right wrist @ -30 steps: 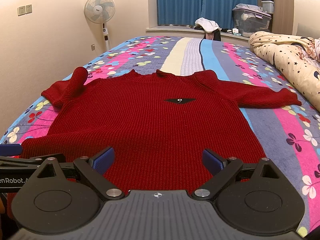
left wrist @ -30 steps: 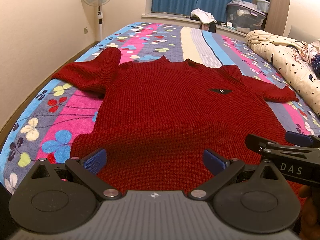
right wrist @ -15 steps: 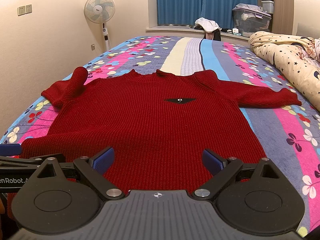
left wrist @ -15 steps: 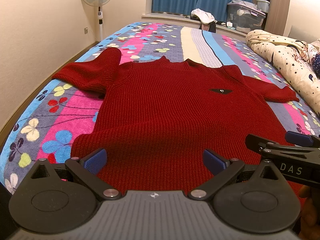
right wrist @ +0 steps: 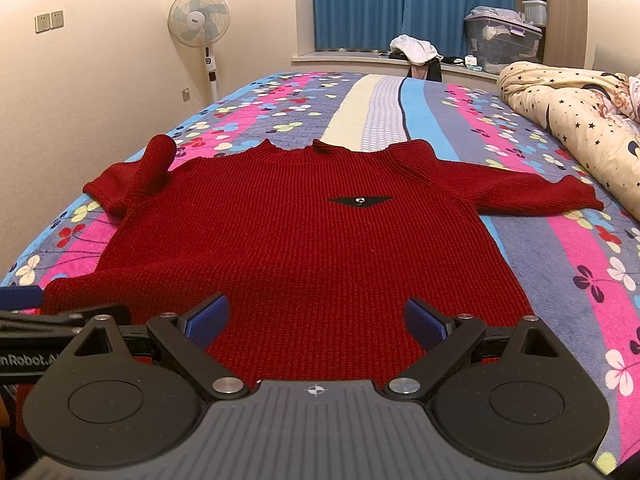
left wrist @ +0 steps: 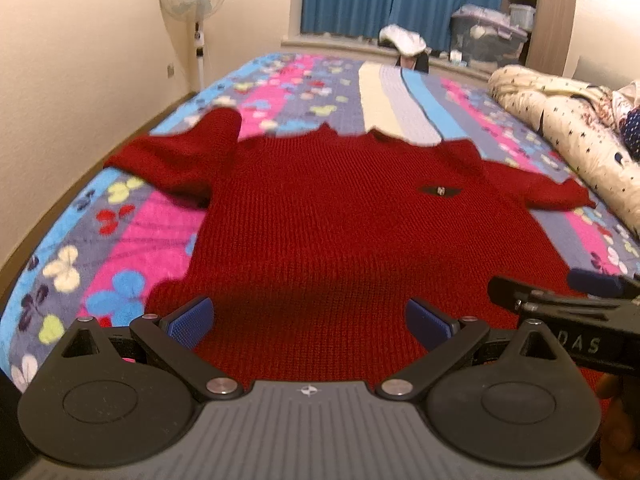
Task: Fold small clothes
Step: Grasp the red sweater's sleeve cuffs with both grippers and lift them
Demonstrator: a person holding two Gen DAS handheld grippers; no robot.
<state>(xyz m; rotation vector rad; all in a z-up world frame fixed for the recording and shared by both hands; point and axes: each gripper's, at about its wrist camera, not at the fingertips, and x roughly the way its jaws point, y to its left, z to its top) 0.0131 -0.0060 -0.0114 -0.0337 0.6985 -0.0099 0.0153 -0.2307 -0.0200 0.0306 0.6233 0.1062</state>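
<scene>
Red knitted short-sleeved sweater (right wrist: 304,248) is laid flat on the floral striped bedspread (right wrist: 560,264), directly ahead of both tongs. Left tongs (left wrist: 308,320) and right tongs (right wrist: 316,318) are spread wide, nothing gripped. No fold made yet; all folding remains.

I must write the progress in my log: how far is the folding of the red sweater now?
Done: the red sweater lies spread flat on the bed, front side up. One sleeve is bent over itself; the other sleeve lies straight out. In hand: nothing; the left tongs and right tongs are both open above the hem. Left: every fold.
</scene>
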